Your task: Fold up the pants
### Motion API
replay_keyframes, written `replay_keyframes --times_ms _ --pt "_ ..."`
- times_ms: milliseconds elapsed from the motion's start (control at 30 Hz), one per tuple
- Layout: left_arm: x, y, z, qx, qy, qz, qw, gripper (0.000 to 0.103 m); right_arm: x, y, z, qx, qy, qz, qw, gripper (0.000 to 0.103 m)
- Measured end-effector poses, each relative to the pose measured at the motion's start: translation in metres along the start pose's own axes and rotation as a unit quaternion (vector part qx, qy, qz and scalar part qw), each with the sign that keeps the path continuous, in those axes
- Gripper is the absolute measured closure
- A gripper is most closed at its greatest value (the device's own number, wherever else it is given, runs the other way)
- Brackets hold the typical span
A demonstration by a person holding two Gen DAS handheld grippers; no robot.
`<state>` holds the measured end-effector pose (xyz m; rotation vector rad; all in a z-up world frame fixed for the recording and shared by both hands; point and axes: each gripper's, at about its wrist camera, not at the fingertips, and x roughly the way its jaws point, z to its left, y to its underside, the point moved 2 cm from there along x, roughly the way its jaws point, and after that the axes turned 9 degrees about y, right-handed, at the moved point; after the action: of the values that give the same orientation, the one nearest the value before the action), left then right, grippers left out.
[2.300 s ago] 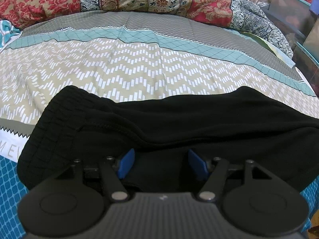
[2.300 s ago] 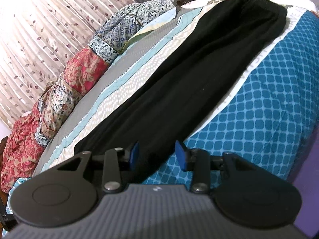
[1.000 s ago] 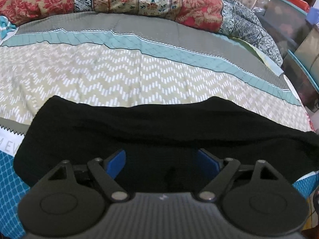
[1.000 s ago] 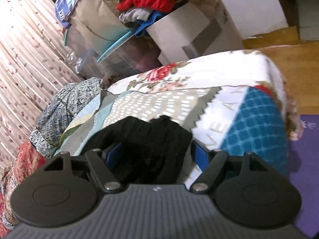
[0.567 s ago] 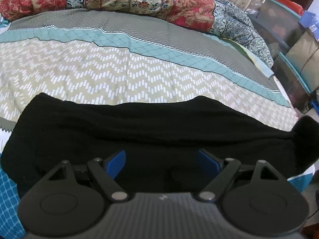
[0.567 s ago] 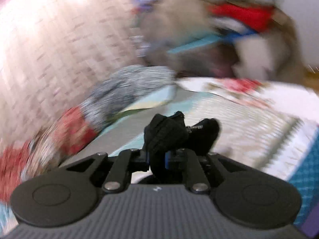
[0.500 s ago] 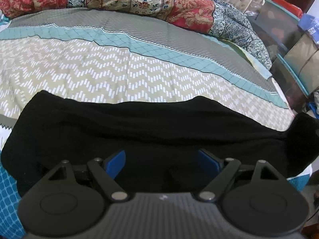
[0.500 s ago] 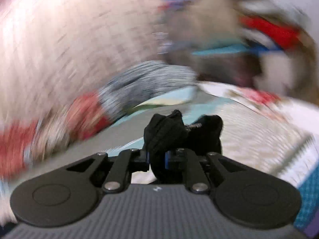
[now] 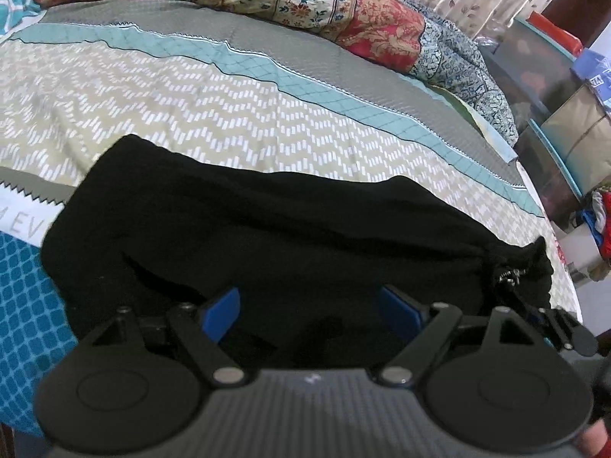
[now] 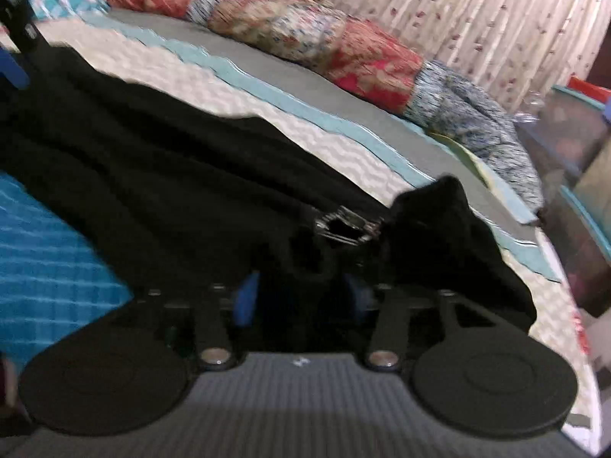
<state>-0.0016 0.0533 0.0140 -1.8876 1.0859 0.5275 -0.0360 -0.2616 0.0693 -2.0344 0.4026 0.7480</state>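
Note:
Black pants (image 9: 267, 229) lie across the patterned bed cover, folded lengthwise. My left gripper (image 9: 311, 307) is open with its blue pads spread above the near edge of the pants. My right gripper (image 10: 301, 297) holds a bunched end of the pants (image 10: 427, 221) between its blue pads, beside a metal fastener (image 10: 345, 225). That bunched end and the right gripper (image 9: 534, 297) also show at the right of the left wrist view. The right wrist view is blurred.
A rolled floral quilt (image 9: 305, 4) lies along the far side of the bed. Curtains (image 10: 477, 11) hang behind it. Storage boxes and piled clothes (image 9: 565, 122) stand past the bed's right end. The bed's near edge is blue-patterned (image 9: 26, 305).
My right gripper closed on the pants' end, lifted it and carried it over toward the left gripper. The pants now look shorter. The left gripper stays open in place.

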Motion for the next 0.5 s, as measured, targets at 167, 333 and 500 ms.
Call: replay_keyframes --times_ms 167,333,500 --pt "-0.011 0.003 0.01 -0.009 0.003 -0.008 0.9999 0.02 -0.032 -0.018 -0.04 0.099 -0.01 -0.052 0.994 0.048" --pt "-0.031 0.001 0.025 -0.017 -0.012 -0.031 0.9993 0.019 0.006 -0.014 -0.094 0.255 0.067 -0.018 0.965 0.067" --pt "-0.06 0.001 0.051 -0.048 -0.039 -0.067 0.9958 0.013 0.072 -0.007 -0.078 0.305 0.035 0.057 0.95 0.075"
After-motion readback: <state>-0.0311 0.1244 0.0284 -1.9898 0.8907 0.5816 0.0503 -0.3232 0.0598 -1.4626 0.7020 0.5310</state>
